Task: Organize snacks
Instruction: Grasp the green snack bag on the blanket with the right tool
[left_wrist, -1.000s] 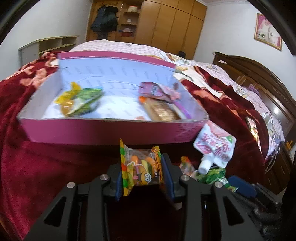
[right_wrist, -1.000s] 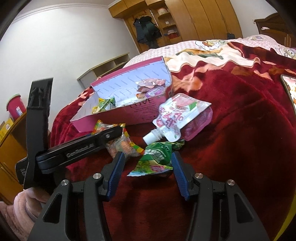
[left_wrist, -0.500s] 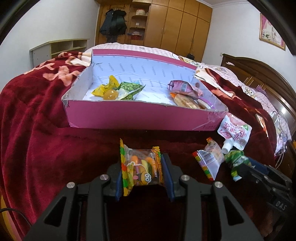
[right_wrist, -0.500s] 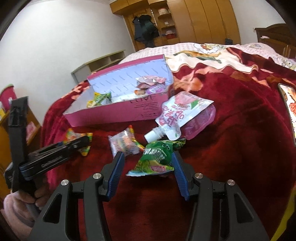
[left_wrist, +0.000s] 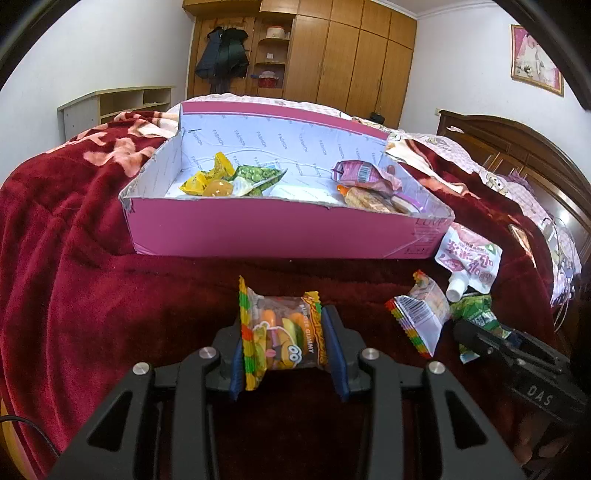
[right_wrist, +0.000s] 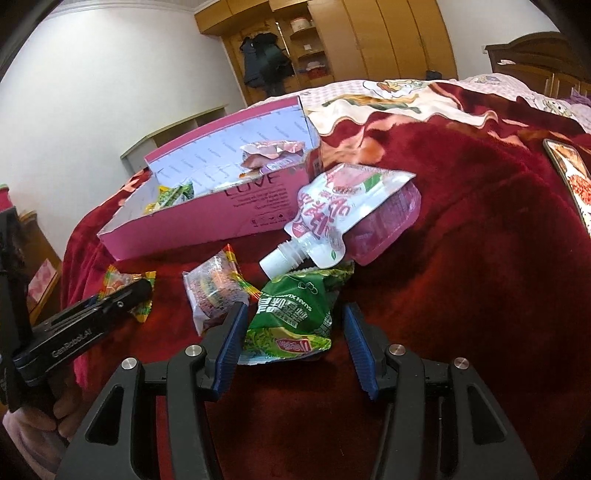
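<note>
Left wrist view: looks straight over the near wall of the pink box (left_wrist: 280, 229), so the whole floor of the box shows.
Left gripper (left_wrist: 286, 345): jaws clamped on the gummy pack (left_wrist: 282, 341), both pads pressing its sides; the pack is held in front of the box, short of its near wall.
Box contents, left view: yellow packs (left_wrist: 207, 179) and a green pea pack (left_wrist: 258, 177) at the left end; a purple pack (left_wrist: 360, 171) above a biscuit pack (left_wrist: 369, 199) at the right end.
Right of the box, left view: pouch (left_wrist: 471, 258) at the box's right corner, cap toward the camera; striped pack (left_wrist: 421, 317) just in front of it; green pack (left_wrist: 474, 314) partly hidden behind the right gripper's black body.
Right wrist view: sees the box from its right end, so only a slice of the inside shows.
Right gripper (right_wrist: 293, 341): jaws apart, straddling the green pack (right_wrist: 295, 317); the left pad is at its edge, the right pad stands clear of it.
Pouch, right view: pouch (right_wrist: 332, 218) leans on the box's (right_wrist: 207, 225) end corner, its white cap just above the green pack.
Striped pack, right view: striped pack (right_wrist: 214, 291) lies in front of the box, just left of the green pack.
Only in right view: the left gripper (right_wrist: 125, 295) from the side, the gummy pack (right_wrist: 122, 282) in its tip, and the hand (right_wrist: 33, 428) holding it.
Ground: red blanket (right_wrist: 461, 295) under everything.
</note>
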